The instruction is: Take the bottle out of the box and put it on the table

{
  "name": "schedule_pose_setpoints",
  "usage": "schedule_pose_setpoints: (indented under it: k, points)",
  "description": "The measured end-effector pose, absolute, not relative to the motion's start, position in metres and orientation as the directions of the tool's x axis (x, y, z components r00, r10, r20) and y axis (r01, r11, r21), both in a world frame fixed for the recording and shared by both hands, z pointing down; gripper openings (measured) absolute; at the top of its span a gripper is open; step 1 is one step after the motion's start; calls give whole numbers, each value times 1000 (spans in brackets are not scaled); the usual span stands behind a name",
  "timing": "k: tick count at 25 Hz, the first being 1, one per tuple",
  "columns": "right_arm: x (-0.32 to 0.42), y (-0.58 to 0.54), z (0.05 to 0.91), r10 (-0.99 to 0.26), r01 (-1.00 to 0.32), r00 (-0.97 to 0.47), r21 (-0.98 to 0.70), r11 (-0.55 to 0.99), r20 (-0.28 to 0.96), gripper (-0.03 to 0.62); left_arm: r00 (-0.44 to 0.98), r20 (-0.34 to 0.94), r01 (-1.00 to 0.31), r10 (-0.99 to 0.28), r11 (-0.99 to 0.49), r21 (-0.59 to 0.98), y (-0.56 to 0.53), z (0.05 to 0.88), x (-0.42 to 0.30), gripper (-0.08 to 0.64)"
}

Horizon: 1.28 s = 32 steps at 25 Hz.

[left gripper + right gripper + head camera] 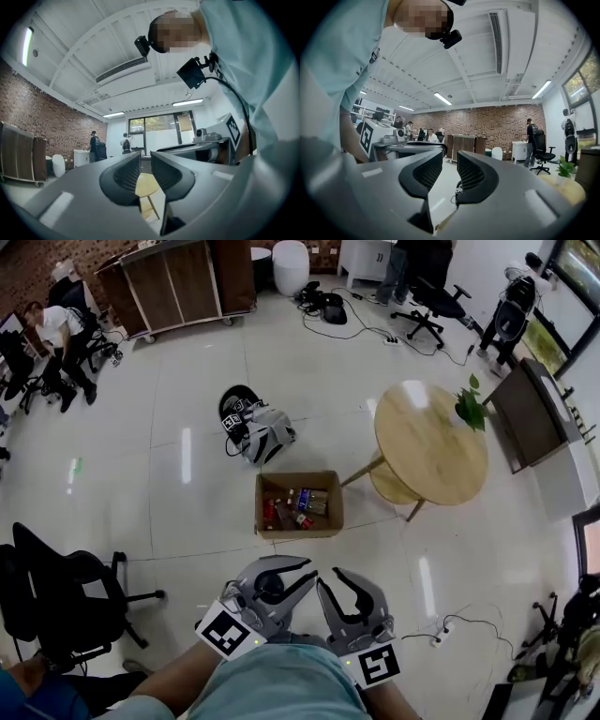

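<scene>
An open cardboard box [298, 532] stands on the floor in front of me, with several small bottles [281, 512] lying inside. To its right is a round wooden table [431, 442] with a small green plant [471, 404] at its far edge. Both grippers are held close to my body, well short of the box. My left gripper [307, 574] [145, 168] has a narrow gap between its jaws with nothing in it; the table [147, 185] shows through the gap. Beside it, my right gripper [330, 581] [450, 168] is also slightly open and empty.
A grey bag with a marked device [258, 432] lies on the floor beyond the box. A black office chair [66, 601] stands at my left. A cable and power strip [441, 634] lie at the right. A wooden counter [178, 282] and seated people are farther off.
</scene>
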State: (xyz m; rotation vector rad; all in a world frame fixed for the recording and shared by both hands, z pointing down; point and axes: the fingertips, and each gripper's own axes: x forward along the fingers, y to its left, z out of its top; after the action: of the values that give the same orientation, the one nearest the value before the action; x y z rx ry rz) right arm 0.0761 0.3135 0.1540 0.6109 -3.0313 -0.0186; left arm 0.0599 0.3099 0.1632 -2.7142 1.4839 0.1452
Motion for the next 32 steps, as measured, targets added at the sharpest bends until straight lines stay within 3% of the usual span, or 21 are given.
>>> schedule_pose_setpoints:
  k: [7, 17, 24, 32]
  points:
    - [17, 260, 159, -360, -357, -930, 47, 933, 81, 83, 500, -111, -862, -859, -506, 31, 255, 172, -6, 66]
    - [5, 166, 181, -302, -302, -950, 11, 953, 78, 83, 426, -52, -904, -903, -427, 20, 168, 191, -21, 58]
    - [26, 89, 200, -124, -126, -989, -25, 992, 75, 84, 251, -48, -961, -967, -254, 109, 93, 197, -7, 11]
    - [16, 63, 249, 84, 66, -984, -113, 991, 159, 109, 60, 81, -991, -995, -49, 123, 68, 239, -17, 11]
